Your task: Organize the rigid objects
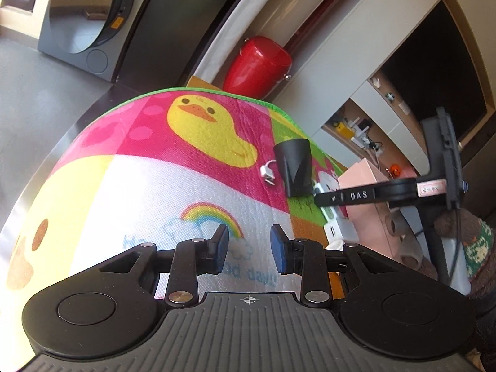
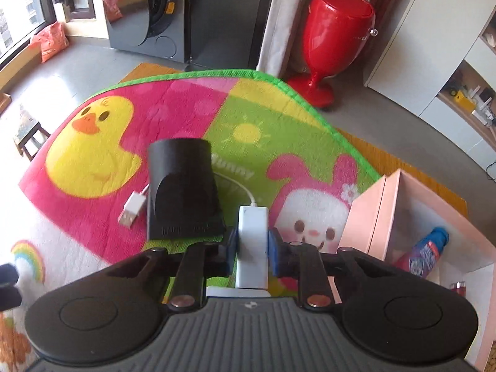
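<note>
The right gripper [image 2: 251, 246] pinches a white, smooth, box-shaped charger [image 2: 251, 241] between its blue pads, low over the mat [image 2: 192, 114]; the charger's near end is hidden behind the gripper body. The left gripper [image 1: 249, 248] hangs part open with nothing between its pads, over the mat's white patch with a rainbow. The mat is soft, fuzzy fabric with a green edge, printed with a duck, a sun and a bunny. A thin white cable [image 2: 238, 187] runs from the charger behind a matte black cup-shaped object [image 2: 181, 189] lying on its side, and ends in a USB plug [image 2: 131, 209]. To the right stands an open pink cardboard box [image 2: 384, 204]; a blue-capped bottle [image 2: 426, 252] lies inside, partly cut off. Beyond, a glossy red goblet-shaped bin [image 2: 334, 40] stands on the floor.
</note>
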The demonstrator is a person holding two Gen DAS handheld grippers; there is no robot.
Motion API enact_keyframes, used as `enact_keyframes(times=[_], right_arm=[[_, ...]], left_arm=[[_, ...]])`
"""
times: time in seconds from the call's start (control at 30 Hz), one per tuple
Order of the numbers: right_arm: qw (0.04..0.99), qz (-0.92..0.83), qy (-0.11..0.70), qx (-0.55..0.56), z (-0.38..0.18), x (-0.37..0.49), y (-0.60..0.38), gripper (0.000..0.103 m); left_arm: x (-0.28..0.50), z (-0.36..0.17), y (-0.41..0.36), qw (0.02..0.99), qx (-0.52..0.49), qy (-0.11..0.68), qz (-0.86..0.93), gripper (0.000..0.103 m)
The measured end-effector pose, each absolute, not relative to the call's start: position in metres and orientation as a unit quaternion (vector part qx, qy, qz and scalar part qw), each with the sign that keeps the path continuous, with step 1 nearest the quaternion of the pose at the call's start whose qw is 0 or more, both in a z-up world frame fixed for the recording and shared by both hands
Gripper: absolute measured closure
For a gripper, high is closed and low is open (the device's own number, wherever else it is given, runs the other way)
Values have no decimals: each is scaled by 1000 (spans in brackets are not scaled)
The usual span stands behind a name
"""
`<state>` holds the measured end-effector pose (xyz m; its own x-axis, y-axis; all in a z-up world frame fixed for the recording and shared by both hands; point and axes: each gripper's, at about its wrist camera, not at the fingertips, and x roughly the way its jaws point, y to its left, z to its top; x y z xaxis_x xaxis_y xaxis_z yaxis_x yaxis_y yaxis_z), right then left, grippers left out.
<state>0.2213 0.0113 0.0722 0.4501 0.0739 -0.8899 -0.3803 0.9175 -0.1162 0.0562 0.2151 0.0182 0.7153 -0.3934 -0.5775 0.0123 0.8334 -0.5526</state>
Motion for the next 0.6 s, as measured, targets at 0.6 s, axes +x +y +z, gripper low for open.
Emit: enact_keyframes(times=[0.6], right_arm=[[849, 250, 436, -164, 87, 17, -52, 58]], left_arm=[[95, 34, 127, 898, -196, 365, -147, 70]])
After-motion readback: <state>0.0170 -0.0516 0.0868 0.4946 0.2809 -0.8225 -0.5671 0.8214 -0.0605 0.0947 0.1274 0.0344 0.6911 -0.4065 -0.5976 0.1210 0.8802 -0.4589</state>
